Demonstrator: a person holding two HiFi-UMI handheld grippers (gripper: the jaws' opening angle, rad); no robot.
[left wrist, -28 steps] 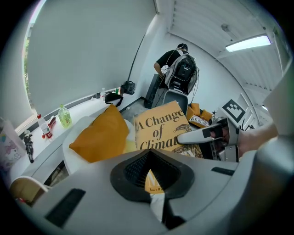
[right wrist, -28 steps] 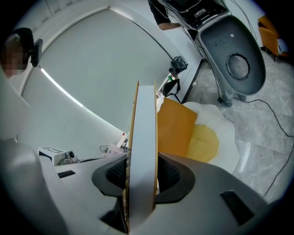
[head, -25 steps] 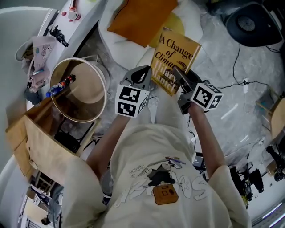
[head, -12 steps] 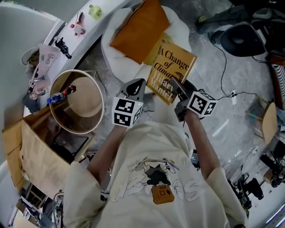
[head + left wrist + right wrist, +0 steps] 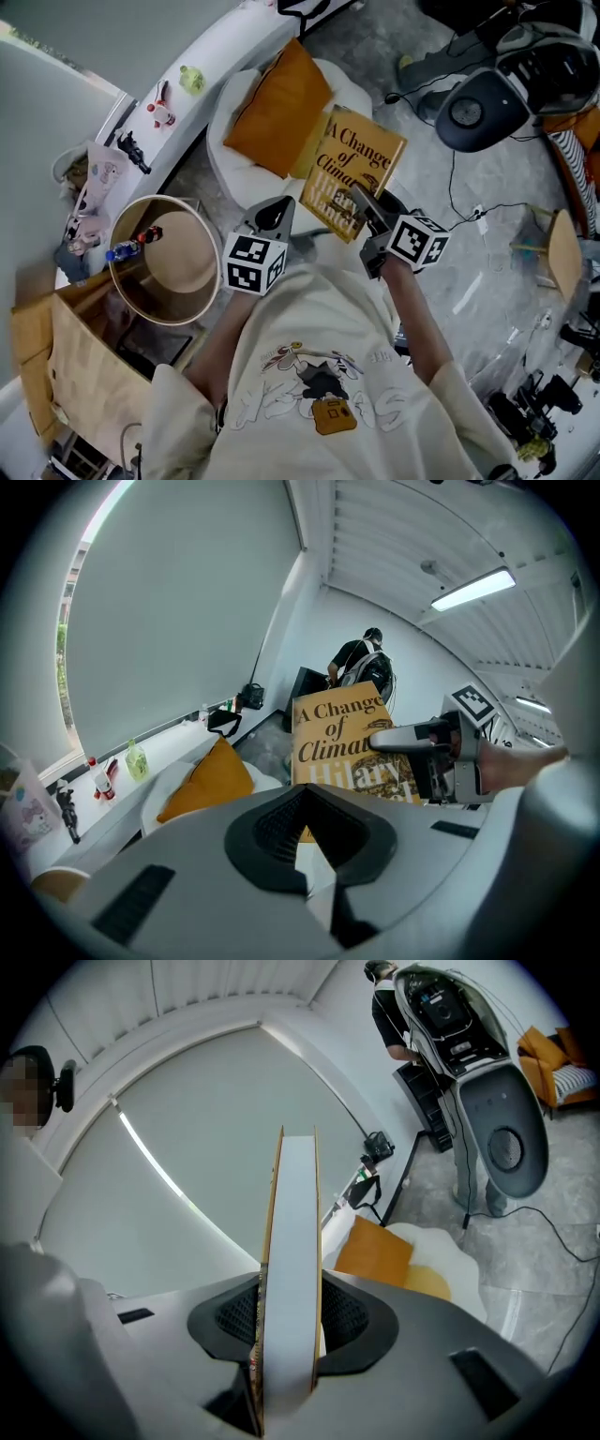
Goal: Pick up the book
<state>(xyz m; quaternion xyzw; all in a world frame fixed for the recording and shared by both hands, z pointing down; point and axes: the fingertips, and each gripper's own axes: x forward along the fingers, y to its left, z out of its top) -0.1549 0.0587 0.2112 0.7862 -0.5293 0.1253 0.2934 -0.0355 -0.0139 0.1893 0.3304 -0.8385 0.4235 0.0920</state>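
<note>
Yellow book [image 5: 356,164] with black lettering, orange cushion [image 5: 277,103], white beanbag [image 5: 230,141]

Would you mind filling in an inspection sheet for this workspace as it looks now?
Surface: white padded seat, orange cushion on it.
Job's things: book, front cover showing, clamped.
Clutter: round wooden tub; small toys on the ledge.
Grippers: right gripper shut on the book's edge; left gripper shut, empty.
Cables: black cable on the floor.
Surroundings: person in black at the far end.
</note>
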